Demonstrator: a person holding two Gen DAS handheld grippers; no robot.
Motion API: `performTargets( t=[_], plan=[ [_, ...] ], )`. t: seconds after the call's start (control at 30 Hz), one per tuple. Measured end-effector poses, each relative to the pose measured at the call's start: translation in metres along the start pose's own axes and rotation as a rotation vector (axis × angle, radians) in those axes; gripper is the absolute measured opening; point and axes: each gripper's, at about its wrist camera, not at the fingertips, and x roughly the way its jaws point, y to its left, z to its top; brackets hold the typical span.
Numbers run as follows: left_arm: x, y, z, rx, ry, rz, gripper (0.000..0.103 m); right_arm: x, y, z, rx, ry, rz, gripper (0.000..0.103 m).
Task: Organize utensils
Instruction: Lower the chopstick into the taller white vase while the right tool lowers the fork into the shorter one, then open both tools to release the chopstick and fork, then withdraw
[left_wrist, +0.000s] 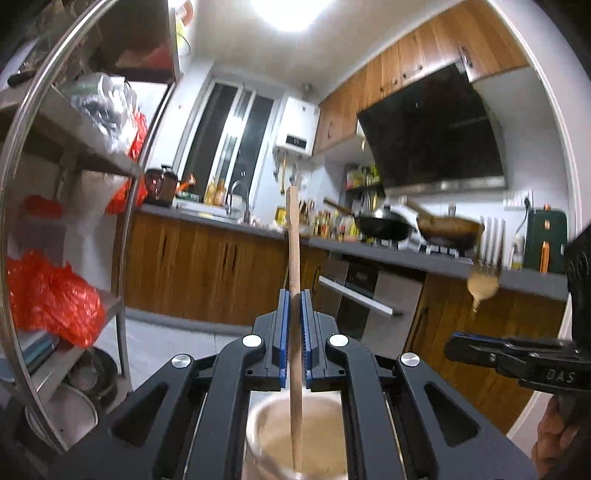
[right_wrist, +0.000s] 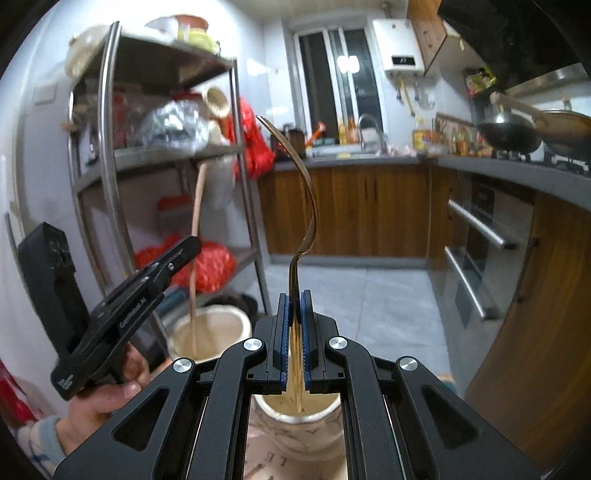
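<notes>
My left tongs (left_wrist: 294, 325) are closed tight on a wooden chopstick (left_wrist: 294, 295), the blue pads (left_wrist: 282, 332) pressing it from both sides. The stick stands nearly upright, its lower end reaching down into a pale ceramic holder (left_wrist: 266, 424) directly below the tongs, its top rising above them.

My right tongs (right_wrist: 294, 325) are clamped on the handle of a golden fork (right_wrist: 308, 206), which curves up and away from the grip with its tines at the top. Below these tongs sits a second pale holder (right_wrist: 295, 432), and the fork's handle end dips into its mouth.

Seen from the right wrist, the first holder (right_wrist: 229, 325) stands to the left of the second one, at the foot of a metal shelf rack (right_wrist: 110, 147).
</notes>
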Motion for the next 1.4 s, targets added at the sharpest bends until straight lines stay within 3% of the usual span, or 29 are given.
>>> performTargets(
  t=[0.23, 0.5, 0.6, 0.73, 0.77, 0.83, 0.87, 0.97, 1.17, 1.4],
  plan=[
    [-0.002, -0.004, -0.023, 0.055, 0.115, 0.026, 0.006, 0.025, 0.006, -0.016, -0.008, 0.107, -0.007, 0.007],
    [0.005, -0.013, -0.031, 0.117, 0.184, 0.079, 0.006, 0.041, 0.005, -0.026, 0.004, 0.149, -0.021, 0.007],
    [0.004, -0.015, -0.031, 0.124, 0.186, 0.076, 0.012, 0.046, 0.002, -0.027, 0.027, 0.155, -0.011, 0.007],
    [-0.003, -0.015, -0.030, 0.123, 0.168, 0.090, 0.049, 0.049, 0.002, -0.028, 0.020, 0.143, -0.012, 0.010],
    [-0.006, -0.016, -0.029, 0.124, 0.161, 0.095, 0.057, 0.049, 0.002, -0.028, 0.020, 0.140, -0.008, 0.012],
    [-0.013, -0.017, -0.027, 0.126, 0.153, 0.100, 0.067, 0.047, 0.002, -0.028, 0.020, 0.131, -0.009, 0.030],
    [-0.015, -0.017, -0.025, 0.124, 0.156, 0.096, 0.071, 0.044, 0.003, -0.027, 0.017, 0.122, -0.009, 0.032],
    [-0.027, -0.019, -0.021, 0.106, 0.171, 0.081, 0.077, 0.036, 0.006, -0.026, 0.009, 0.108, -0.006, 0.033],
    [-0.055, -0.015, -0.021, 0.071, 0.189, 0.076, 0.078, 0.014, 0.003, -0.025, 0.022, 0.074, -0.016, 0.044],
    [-0.070, 0.005, -0.046, 0.031, 0.316, 0.111, 0.078, -0.014, -0.001, -0.043, 0.011, 0.084, -0.040, 0.044]
  ],
)
